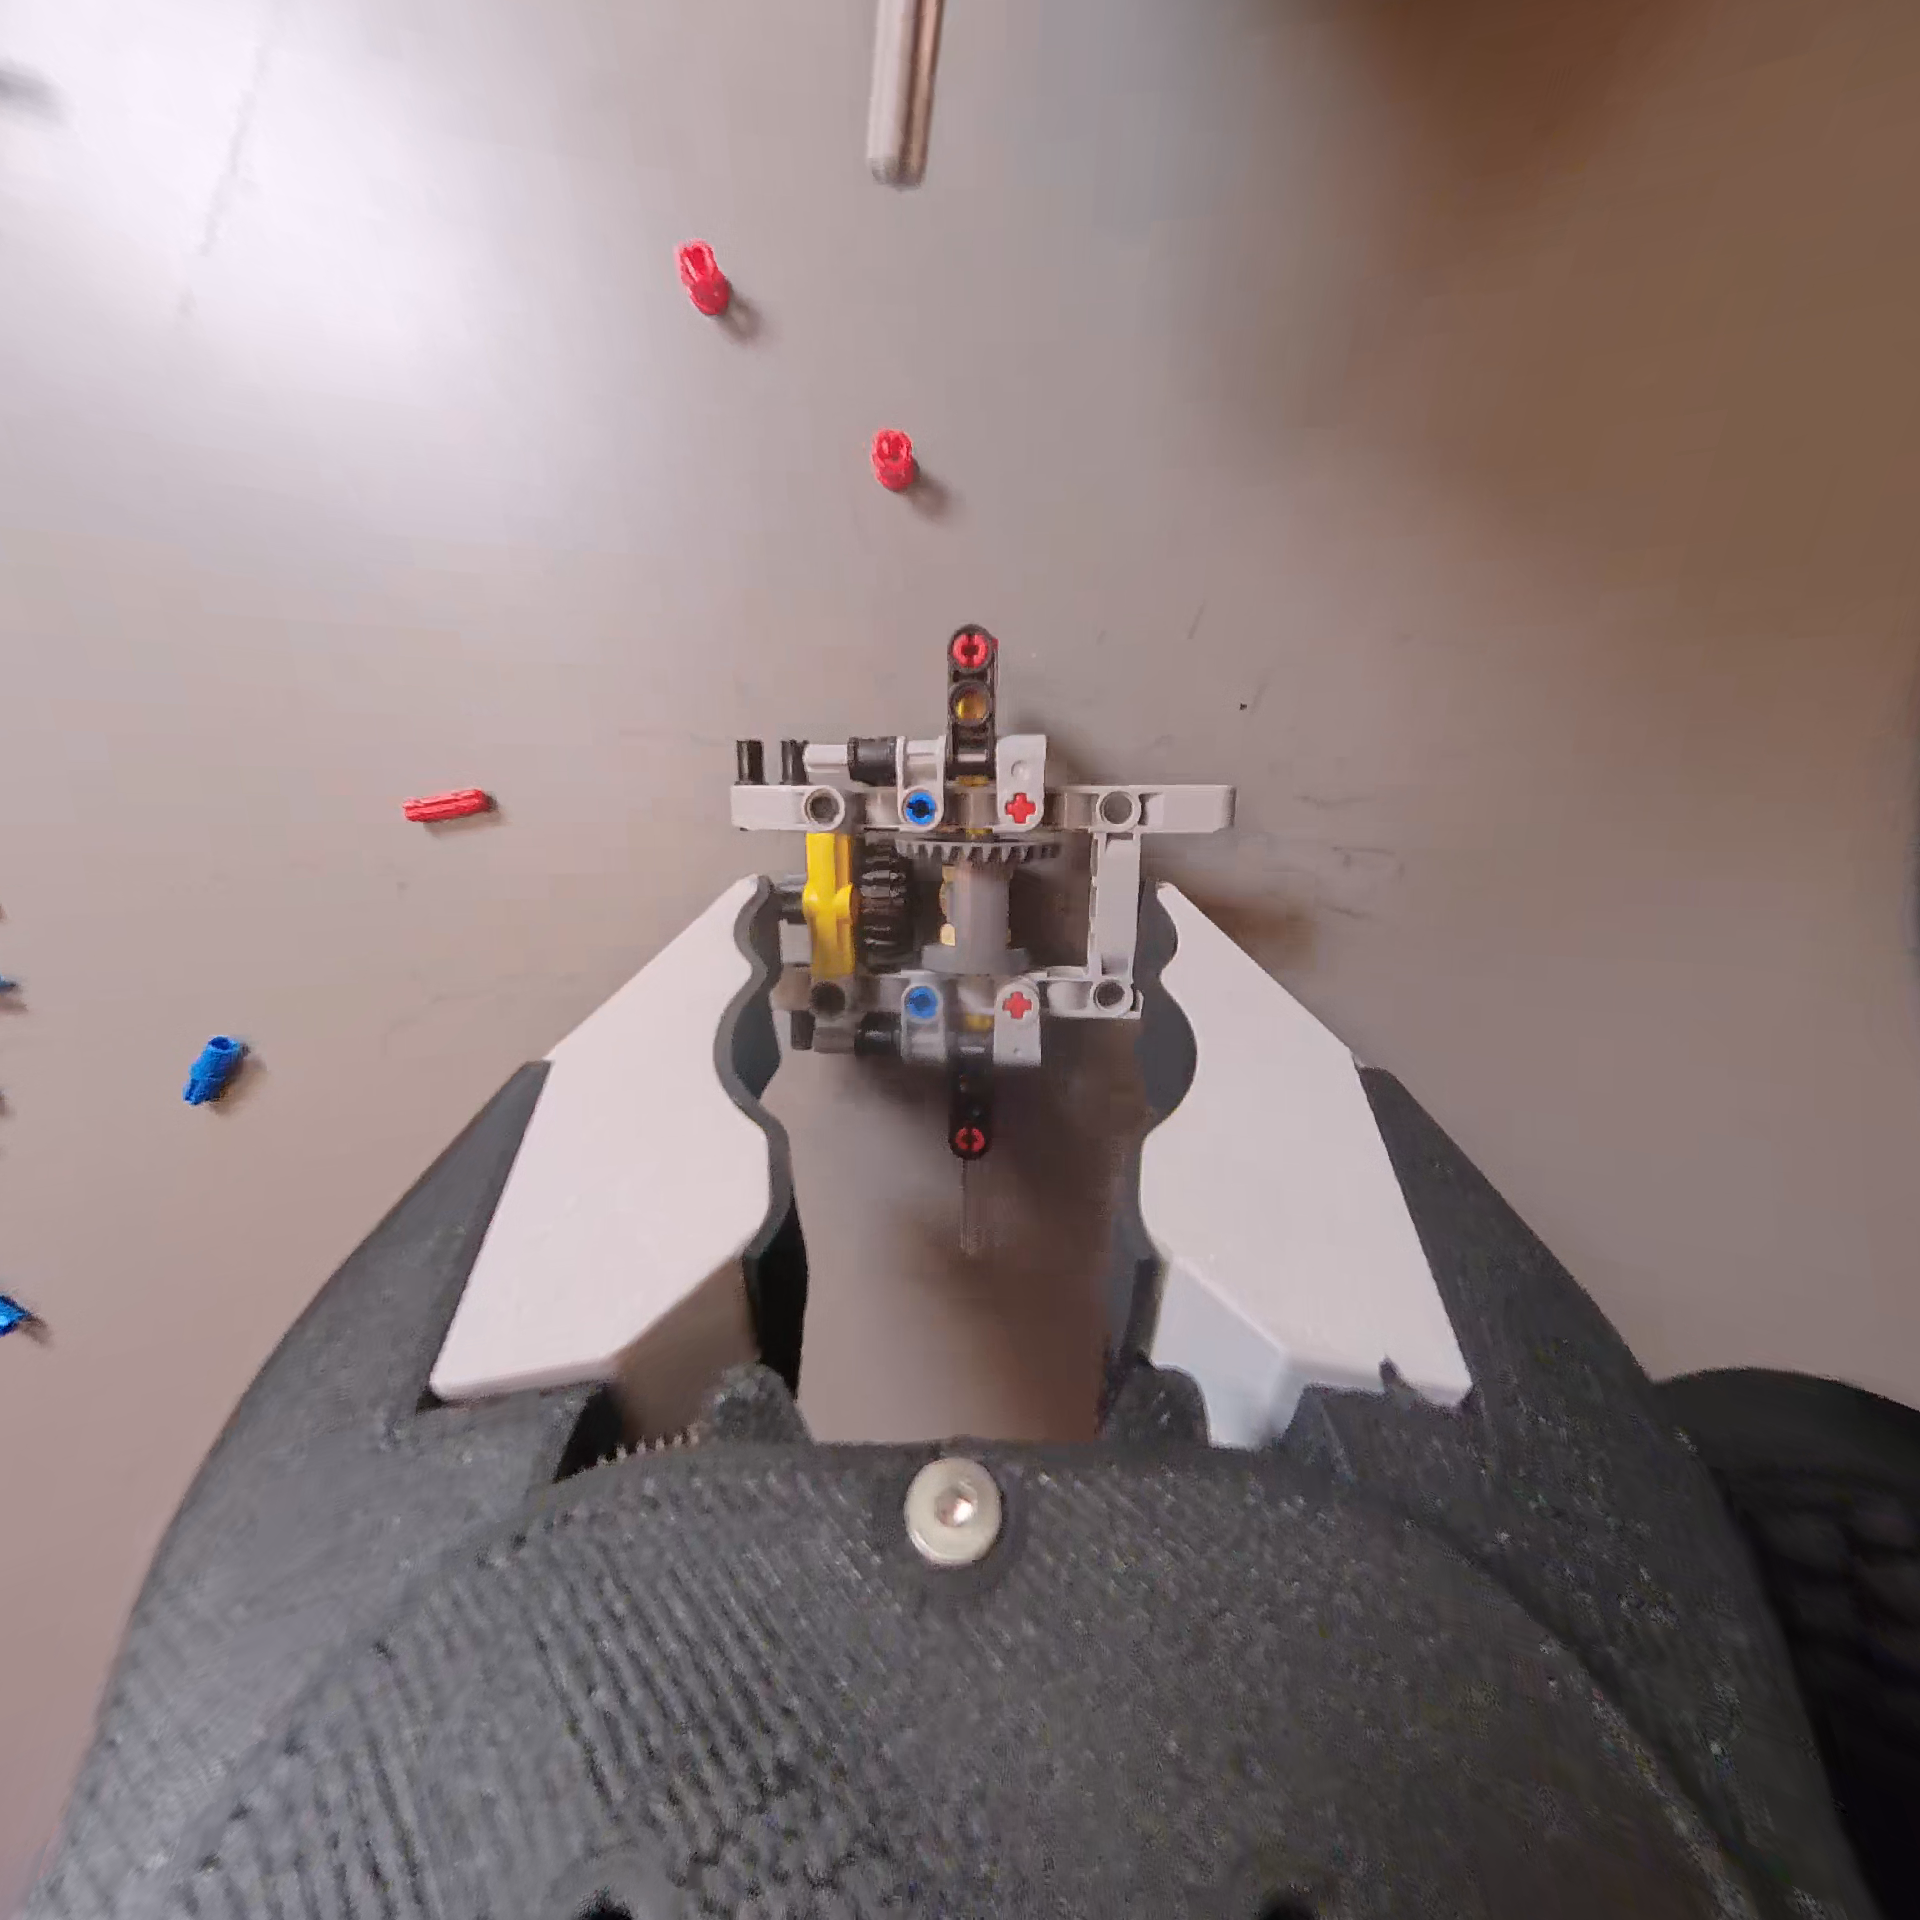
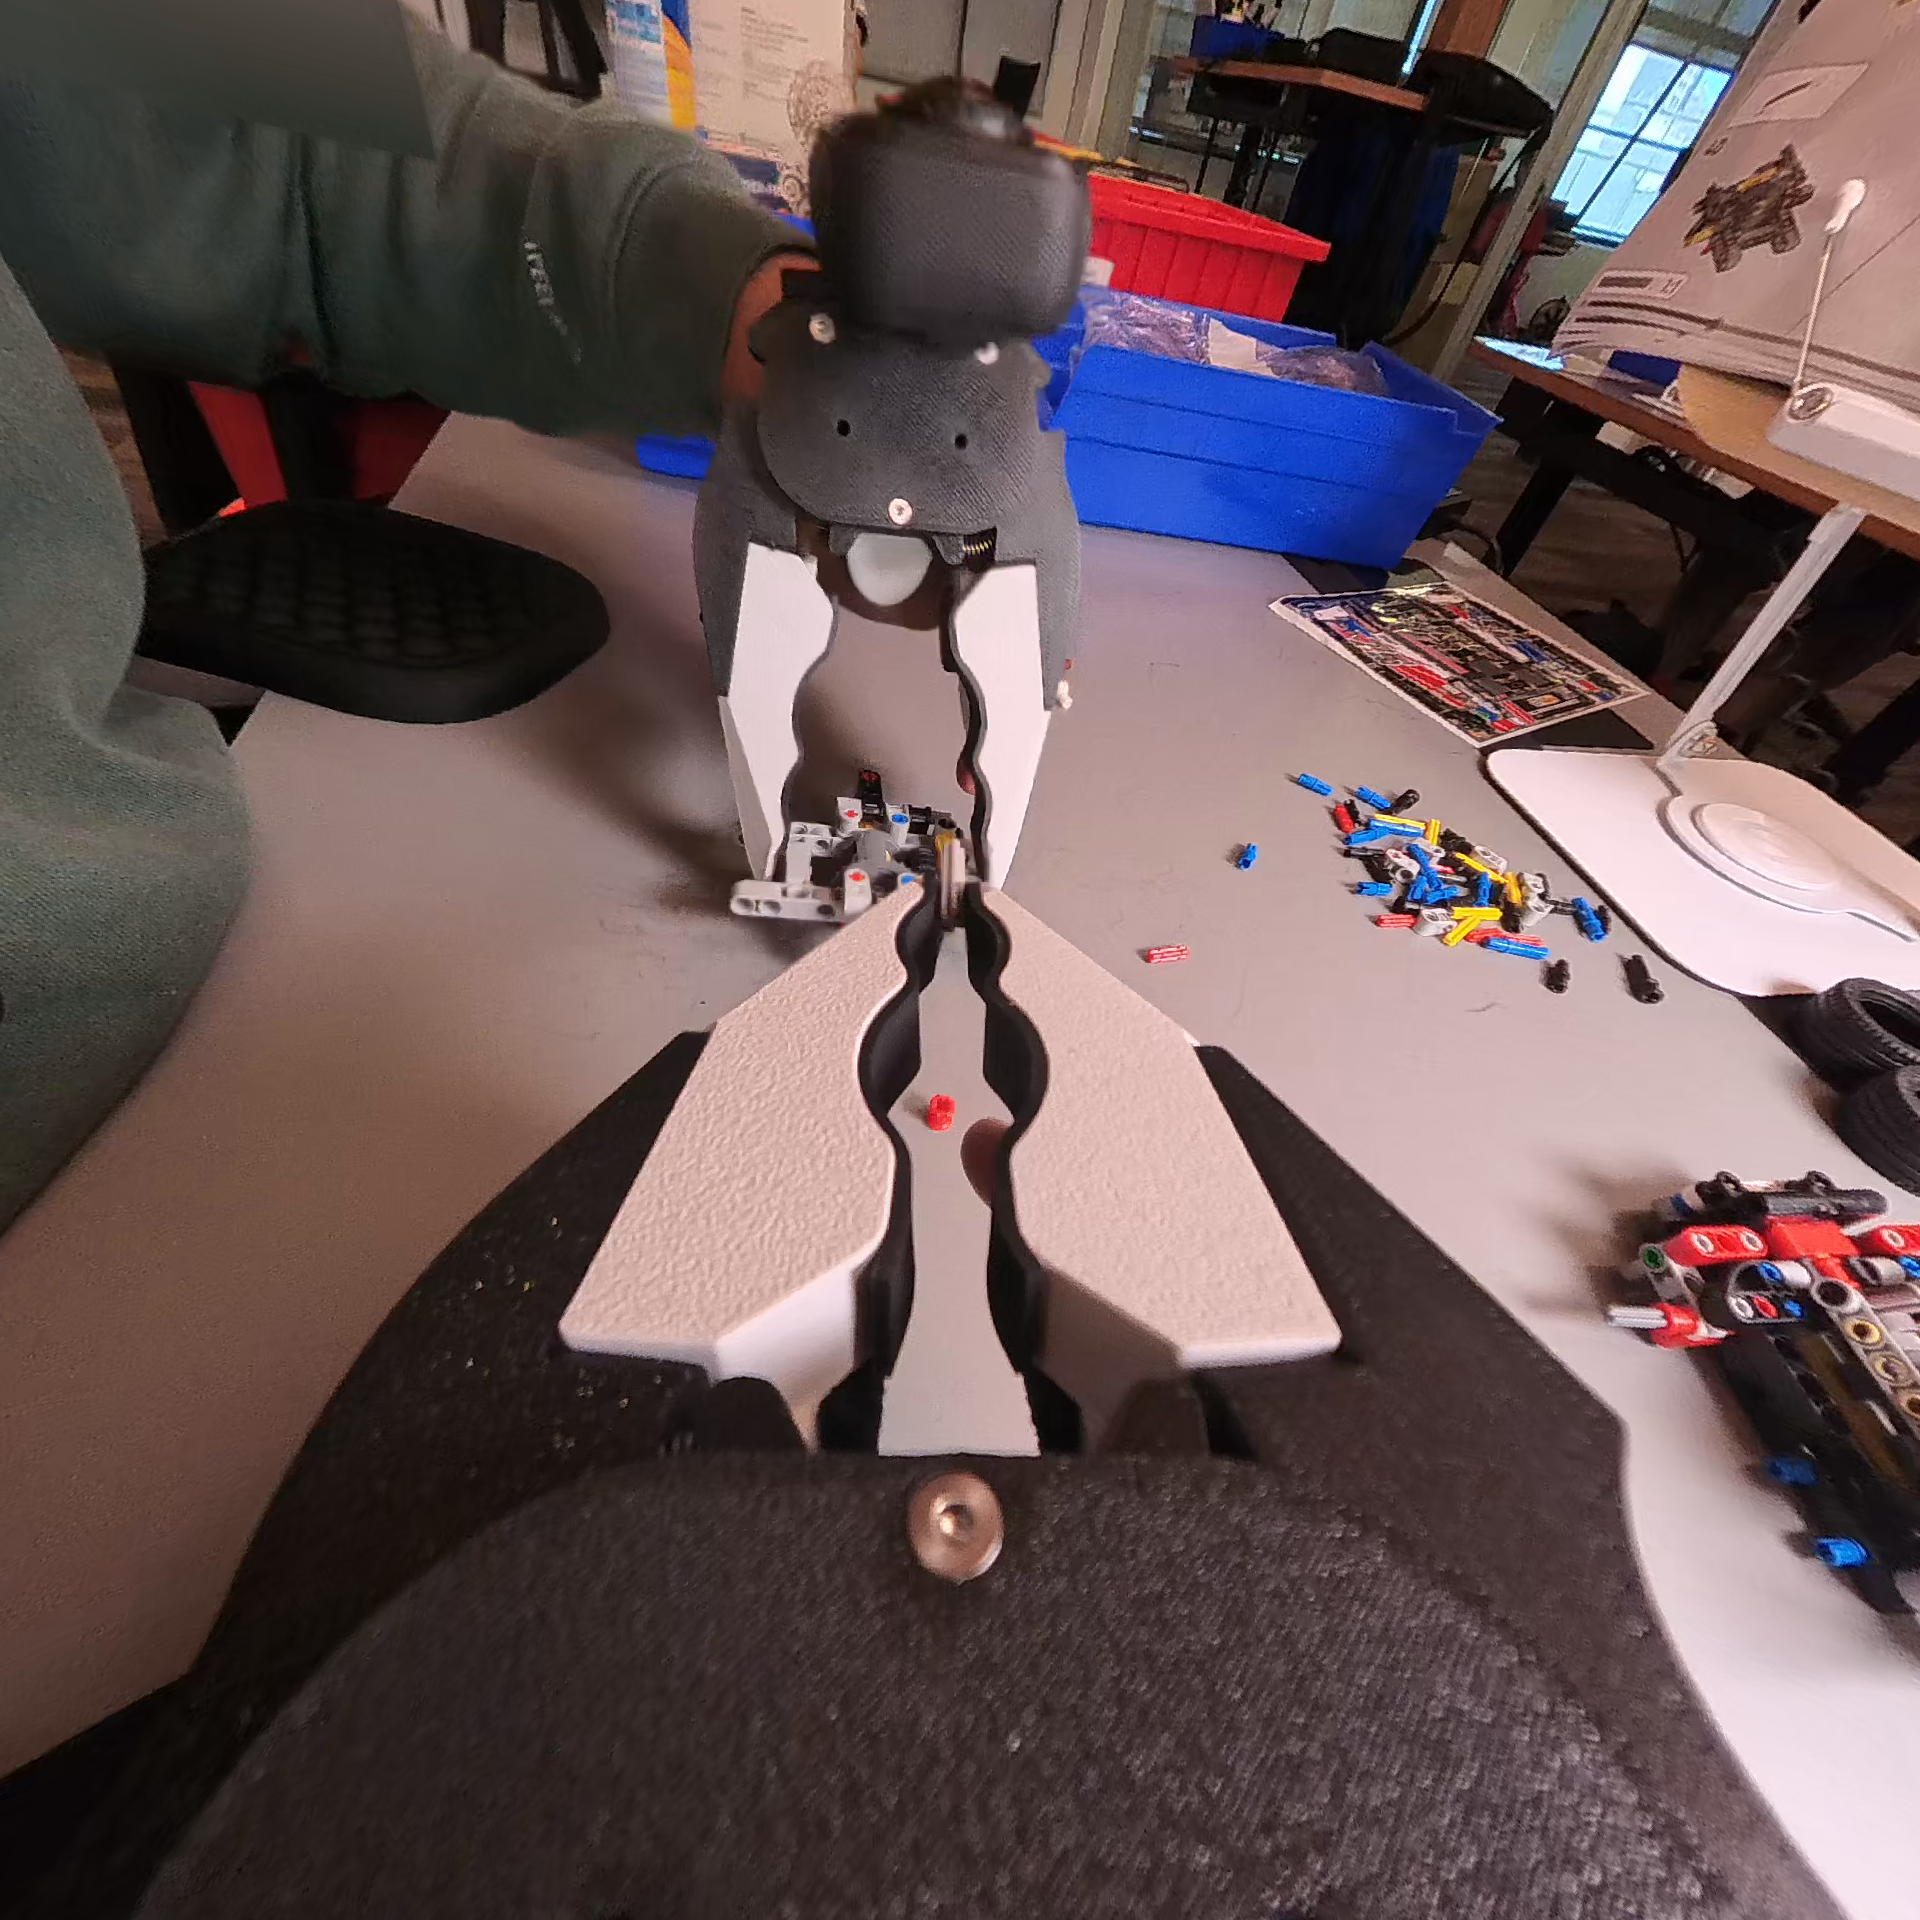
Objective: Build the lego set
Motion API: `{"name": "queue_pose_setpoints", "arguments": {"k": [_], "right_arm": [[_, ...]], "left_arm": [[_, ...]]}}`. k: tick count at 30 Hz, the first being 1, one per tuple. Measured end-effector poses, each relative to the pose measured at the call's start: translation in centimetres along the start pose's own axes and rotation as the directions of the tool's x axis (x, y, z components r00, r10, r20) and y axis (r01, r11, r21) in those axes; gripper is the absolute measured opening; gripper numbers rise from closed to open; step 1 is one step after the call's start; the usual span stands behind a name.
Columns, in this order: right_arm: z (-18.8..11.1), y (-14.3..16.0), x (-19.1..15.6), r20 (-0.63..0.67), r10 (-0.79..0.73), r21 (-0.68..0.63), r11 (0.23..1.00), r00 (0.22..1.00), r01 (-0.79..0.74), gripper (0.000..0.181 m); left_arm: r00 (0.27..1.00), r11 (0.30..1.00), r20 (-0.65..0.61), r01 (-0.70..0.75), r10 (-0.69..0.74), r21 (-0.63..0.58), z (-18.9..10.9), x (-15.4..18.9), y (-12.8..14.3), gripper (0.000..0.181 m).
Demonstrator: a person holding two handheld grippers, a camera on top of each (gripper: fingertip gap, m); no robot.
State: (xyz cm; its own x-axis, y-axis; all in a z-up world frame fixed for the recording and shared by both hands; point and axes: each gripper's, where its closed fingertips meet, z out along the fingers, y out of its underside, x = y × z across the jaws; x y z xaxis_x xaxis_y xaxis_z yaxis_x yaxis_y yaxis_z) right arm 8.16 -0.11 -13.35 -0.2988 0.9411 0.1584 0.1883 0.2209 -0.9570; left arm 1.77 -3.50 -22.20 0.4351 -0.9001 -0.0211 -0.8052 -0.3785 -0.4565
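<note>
A grey lego gear assembly [image 1: 1117,894] with black and grey gears, a yellow piece and blue and red pins lies on the grey table [image 1: 416,520]. My left gripper [image 1: 961,904] points down over it, and its white fingers press the assembly's two sides. The right wrist view shows the same grip [image 2: 883,831] on the assembly [image 2: 821,852]. My right gripper [image 2: 948,904] is shut on a small grey rod [image 2: 948,868], held just in front of the assembly. The rod [image 1: 904,83] shows blurred at the top of the left wrist view.
Loose red pieces [image 1: 703,275] [image 1: 891,457] [image 1: 447,805] and a blue pin [image 1: 215,1068] lie around. To the right are a pile of parts [image 2: 1455,883], a half-built car [image 2: 1808,1299], tyres [image 2: 1870,1039], a booklet [image 2: 1455,660] and a white lamp base [image 2: 1714,862]. Blue bins [image 2: 1247,447] stand behind. There is about 12 cm between the tips of the two grippers. From my left tips it is roughly 12 cm to the blue pin [image 1: 215,1068]; from my right, 20 cm. Seen from the right wrist view [image 2: 1246,860] as well.
</note>
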Motion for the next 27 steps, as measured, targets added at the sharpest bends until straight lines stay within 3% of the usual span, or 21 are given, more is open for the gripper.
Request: {"name": "queue_pose_setpoints", "arguments": {"k": [1,4,7,9,11,15,27], "right_arm": [[-0.1,-0.1,0.1,-0.007,0.0,0.007,1.0,1.0,0.0,0.003],[-0.4,-0.7,0.3,-0.007,0.013,0.042,0.999,1.0,-0.013,0.003],[-0.6,-1.5,-0.2,0.027,0.03,0.086,0.996,0.999,-0.032,0.003],[-0.7,-2.1,-0.8,0.059,0.035,0.112,0.993,0.998,-0.041,0.003],[-0.8,-2.8,-1.6,0.094,0.034,0.142,0.989,0.995,-0.047,0.003],[-1.0,-4.0,-2.7,0.14,0.026,0.189,0.981,0.99,-0.053,0.003],[-0.8,-6.0,-4.4,0.172,0.017,0.237,0.97,0.985,-0.058,0.003]], "left_arm": [[1.0,0.998,0.018,-0.002,0.001,0.071,-0.4,-0.1,-0.5,0.067],[0.998,0.931,0.066,-0.036,0.013,0.364,-2.4,0.4,-2.8,0.067],[0.988,0.757,0.153,-0.119,0.026,0.642,-5.4,1.8,-4.9,0.067],[0.965,0.648,0.259,-0.223,0.04,0.728,-7.1,2.7,-5.5,0.067],[0.935,0.569,0.353,-0.315,0.046,0.759,-8.3,3.6,-5.8,0.067],[0.894,0.508,0.443,-0.411,0.064,0.757,-9.9,4.4,-6.2,0.067],[0.922,0.482,0.38,-0.369,0.079,0.795,-9.3,4.6,-5.7,0.066]]}}
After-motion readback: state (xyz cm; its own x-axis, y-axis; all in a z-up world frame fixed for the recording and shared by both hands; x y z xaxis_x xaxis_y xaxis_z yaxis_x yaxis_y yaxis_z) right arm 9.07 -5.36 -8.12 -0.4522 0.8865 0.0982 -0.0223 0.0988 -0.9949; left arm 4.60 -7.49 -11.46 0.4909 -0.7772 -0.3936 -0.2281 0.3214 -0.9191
